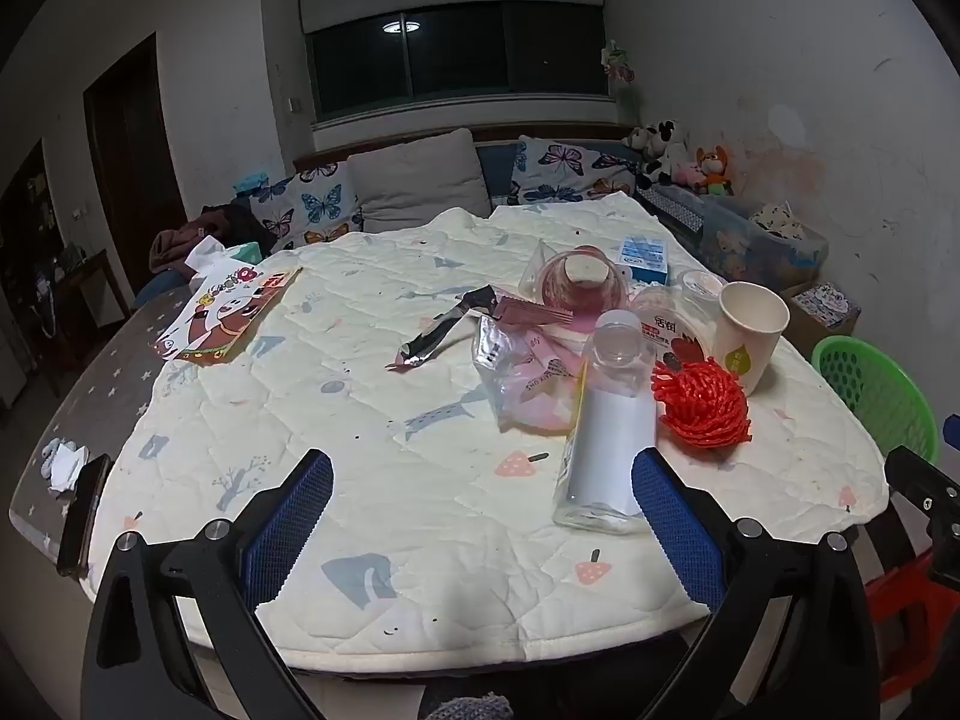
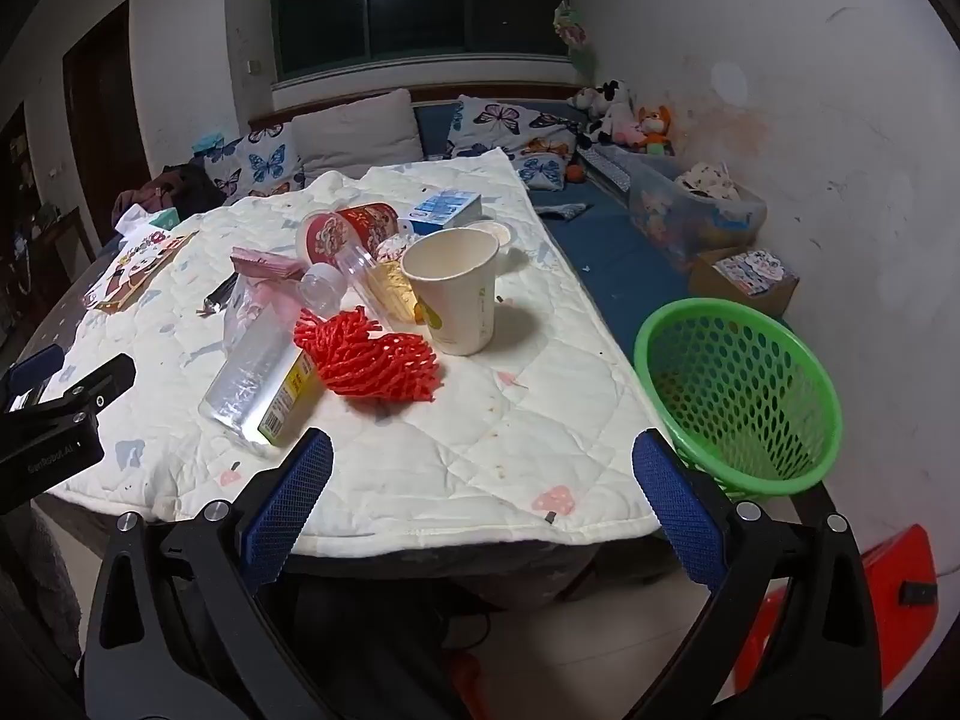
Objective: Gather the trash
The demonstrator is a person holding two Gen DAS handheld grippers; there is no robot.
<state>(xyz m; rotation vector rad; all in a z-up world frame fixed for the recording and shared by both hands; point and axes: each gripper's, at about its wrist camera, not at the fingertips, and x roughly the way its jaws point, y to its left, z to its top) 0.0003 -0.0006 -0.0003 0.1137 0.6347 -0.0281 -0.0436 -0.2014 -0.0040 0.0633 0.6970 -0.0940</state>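
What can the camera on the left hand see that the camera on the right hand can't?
Only the left wrist view shows the dark phone and crumpled tissue at the table's left edge.

Only the right wrist view shows the whole green basket, looking empty, the floor beside it, and the cardboard box.

Both show the paper cup standing upright, the red foam net, the clear bottle lying on its side, the blue carton, and the picture book. Both grippers' jaws are open and hold nothing.

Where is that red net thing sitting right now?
The red foam net lies on the quilted table cover, touching the paper cup on its right and the clear plastic bottle on its left.
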